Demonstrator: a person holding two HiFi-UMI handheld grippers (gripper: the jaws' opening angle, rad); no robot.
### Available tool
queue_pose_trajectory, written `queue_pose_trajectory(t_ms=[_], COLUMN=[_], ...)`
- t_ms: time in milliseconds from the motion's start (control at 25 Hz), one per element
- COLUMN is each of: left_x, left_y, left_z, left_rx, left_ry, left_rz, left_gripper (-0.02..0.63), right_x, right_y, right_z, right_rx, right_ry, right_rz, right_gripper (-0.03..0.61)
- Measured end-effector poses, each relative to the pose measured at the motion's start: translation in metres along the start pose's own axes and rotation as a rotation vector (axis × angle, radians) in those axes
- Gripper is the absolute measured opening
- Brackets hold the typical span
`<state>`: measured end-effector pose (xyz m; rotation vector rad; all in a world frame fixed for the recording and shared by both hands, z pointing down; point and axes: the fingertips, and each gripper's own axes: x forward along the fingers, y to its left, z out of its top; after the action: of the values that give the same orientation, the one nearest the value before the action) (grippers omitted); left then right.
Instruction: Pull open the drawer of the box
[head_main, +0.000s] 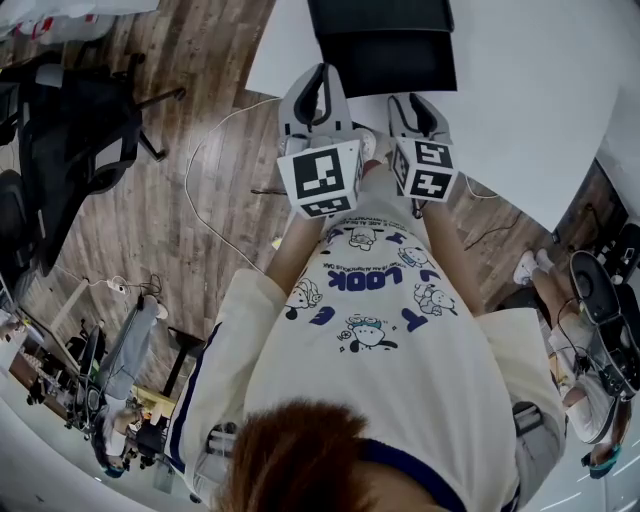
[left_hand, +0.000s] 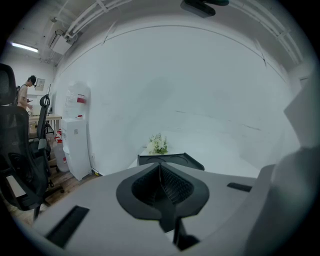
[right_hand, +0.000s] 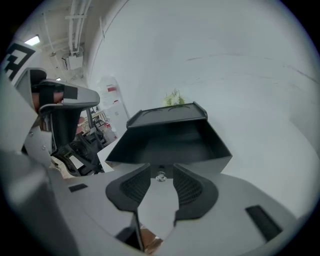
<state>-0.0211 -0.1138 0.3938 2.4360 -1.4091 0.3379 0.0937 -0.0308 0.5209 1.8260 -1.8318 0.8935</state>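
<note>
Box (head_main: 383, 45) partly beyond head view's top edge

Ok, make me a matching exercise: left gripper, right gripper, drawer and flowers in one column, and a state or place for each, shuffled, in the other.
1. left gripper
2. right gripper
3. drawer
4. flowers

A. pulled out of the black box
B. jaws together, nothing between them
C. behind the box
D. jaws apart, the small knob between them, untouched

Pairs: 1-B, 2-D, 3-A, 4-C
</note>
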Motion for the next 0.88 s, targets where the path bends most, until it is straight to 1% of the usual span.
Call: queue_pose_trajectory(t_ms=[160,360,600,760,880], left_x=[-0.005,-0.010,-0.018,-0.026,-0.028], left_y=[-0.006,-0.012,-0.020,-0.020,-0.023], left_z=[0.016,0.035,0.066,0.075,0.084], left_rx=[0.005,-0.002,0.026,0.053,0.059], left_ry=[-0.041,-0.090,-0.168,-0.191,-0.218], left_rz=[-0.008,-0.006,-0.001,0.003,0.001], left_gripper=[0.017,0.017,0.017,0.017,0.017], right_x=[-0.019,-0.034,-0.056,-0.069,-0.080], right_y=[0.002,0.008,0.013,0.023,0.029], right_z=[0.026,0.064,0.116,0.136,0.153], right_rx=[-0.009,-0.038,-0.054,-0.041,-0.053], right_ry=[-0.082,-0.190,-0.344,-0.407,-0.466], right_rz=[-0.008,-0.008,-0.011,0.005,0.012], right_gripper=[0.150,0.115,0.064,0.058,0.055])
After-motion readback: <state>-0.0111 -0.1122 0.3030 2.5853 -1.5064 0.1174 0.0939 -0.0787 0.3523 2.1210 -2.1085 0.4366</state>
